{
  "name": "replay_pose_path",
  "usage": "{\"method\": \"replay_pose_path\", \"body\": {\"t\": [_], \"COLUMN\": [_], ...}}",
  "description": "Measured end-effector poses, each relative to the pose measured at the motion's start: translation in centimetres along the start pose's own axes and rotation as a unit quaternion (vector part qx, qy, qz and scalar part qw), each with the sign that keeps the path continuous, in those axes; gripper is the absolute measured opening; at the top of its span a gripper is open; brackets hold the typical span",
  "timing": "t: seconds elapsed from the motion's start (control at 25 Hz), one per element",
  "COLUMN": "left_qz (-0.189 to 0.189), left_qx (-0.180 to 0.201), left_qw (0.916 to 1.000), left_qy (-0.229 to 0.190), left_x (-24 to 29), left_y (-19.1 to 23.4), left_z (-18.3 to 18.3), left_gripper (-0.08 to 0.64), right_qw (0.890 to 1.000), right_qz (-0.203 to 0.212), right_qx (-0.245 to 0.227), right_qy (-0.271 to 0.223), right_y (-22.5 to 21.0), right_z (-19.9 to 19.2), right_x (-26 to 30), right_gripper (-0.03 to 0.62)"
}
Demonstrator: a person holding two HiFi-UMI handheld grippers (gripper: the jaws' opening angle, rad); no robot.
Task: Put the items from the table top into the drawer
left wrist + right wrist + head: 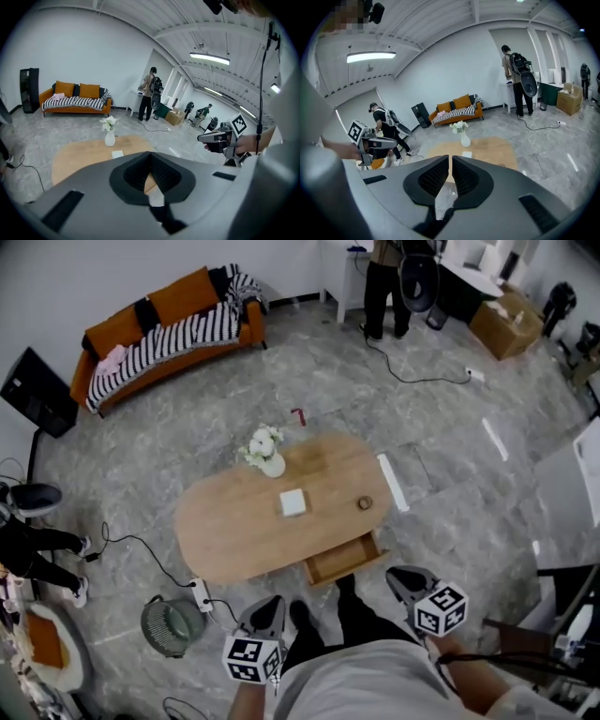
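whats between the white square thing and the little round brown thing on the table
Nothing: the head view shows only bare table top between the white square item and the small round item.

White box [292, 502], brown disc [365, 503], open drawer [342, 561]

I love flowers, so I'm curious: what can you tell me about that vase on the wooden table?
The vase is small, white and bulbous with a narrow neck, and looks smooth like ceramic as far as it shows. It stands upright near the far edge of the oval wooden table and holds a bunch of white flowers with some green. Nothing touches it but the tabletop. A flat white square item lies apart from it, nearer the person.
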State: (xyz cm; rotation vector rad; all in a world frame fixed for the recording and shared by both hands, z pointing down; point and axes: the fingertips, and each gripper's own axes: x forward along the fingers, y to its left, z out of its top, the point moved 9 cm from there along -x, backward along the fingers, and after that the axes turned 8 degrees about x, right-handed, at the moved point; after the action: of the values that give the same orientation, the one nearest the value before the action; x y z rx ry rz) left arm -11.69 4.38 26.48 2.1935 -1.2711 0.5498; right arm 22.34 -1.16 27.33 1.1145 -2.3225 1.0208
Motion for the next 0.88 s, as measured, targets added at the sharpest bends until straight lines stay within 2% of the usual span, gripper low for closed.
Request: {"method": "replay_pose_path", "body": {"t": [0.4,0.88], "left_qz": [0.042,0.075], "left_qx": [-0.038,-0.077], "left_qw": [0.9984,0.9941], "left_qy": [0.002,0.015], "left_x": [4.6,10.0], "left_y": [-0.3,-2.0], "left_z": [0.2,-0.4], "left_gripper": [0.002,0.002], "right_qw": [0.998,0.991], "right_qz": [0.033,0.064], "right_qx": [-0.025,-0.039], "right_qy": [0.043,0.115], "right_y": [-6.8,-13.4], "right_z": [3.1,3.4], "right_x": [5.1,10.7], "right_gripper": [0.044,0.044]}}
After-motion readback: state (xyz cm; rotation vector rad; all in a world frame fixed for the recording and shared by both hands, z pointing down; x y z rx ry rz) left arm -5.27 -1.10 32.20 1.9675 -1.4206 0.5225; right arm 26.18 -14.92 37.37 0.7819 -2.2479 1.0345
